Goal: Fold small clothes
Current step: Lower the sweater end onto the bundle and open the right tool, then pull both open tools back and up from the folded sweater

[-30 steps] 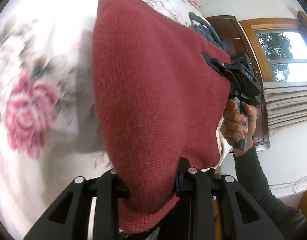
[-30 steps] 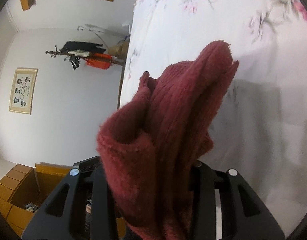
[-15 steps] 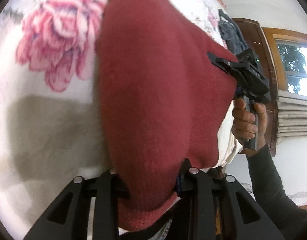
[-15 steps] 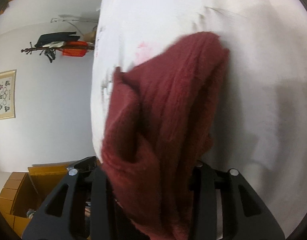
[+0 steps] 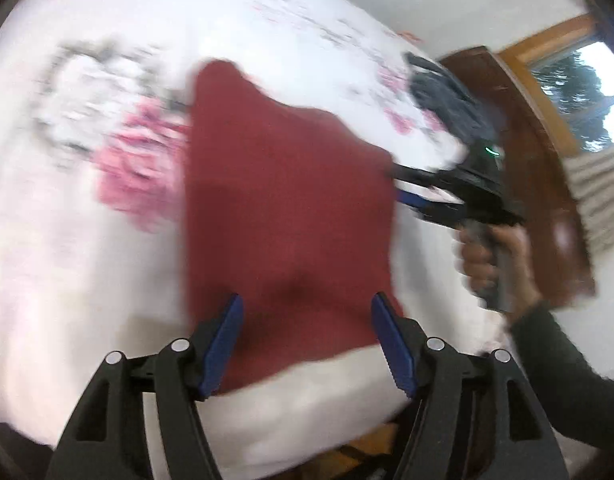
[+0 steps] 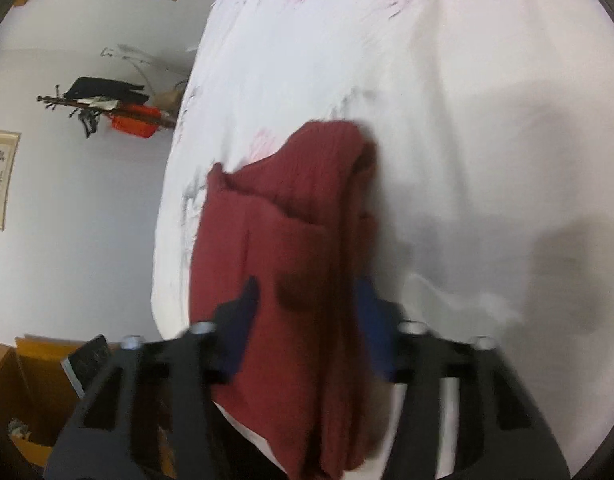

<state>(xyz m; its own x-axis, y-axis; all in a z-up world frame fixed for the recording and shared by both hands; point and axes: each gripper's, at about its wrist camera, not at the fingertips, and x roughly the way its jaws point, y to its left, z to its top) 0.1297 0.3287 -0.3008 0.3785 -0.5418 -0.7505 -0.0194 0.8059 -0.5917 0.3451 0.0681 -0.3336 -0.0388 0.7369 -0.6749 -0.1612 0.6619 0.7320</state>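
Observation:
A dark red knit garment (image 5: 287, 200) lies folded and flat on the floral bed sheet (image 5: 87, 240). My left gripper (image 5: 307, 312) is open, its blue pads (image 5: 223, 344) spread on either side of the garment's near edge. At the garment's right edge sits the right gripper (image 5: 403, 188), held by a hand (image 5: 491, 264), its fingers apart. In the right wrist view the red garment (image 6: 291, 220) lies bunched between the spread fingers of my right gripper (image 6: 307, 300). Both views are blurred by motion.
A dark grey-blue garment (image 5: 443, 100) lies on the bed near the wooden headboard (image 5: 539, 184). Beyond the bed edge (image 6: 167, 240) are a coat rack (image 6: 103, 100) on the wall and wooden furniture (image 6: 23, 392) on the floor.
Both grippers held the red garment up and shut on it; now it rests on the bed and both grippers have opened and let go.

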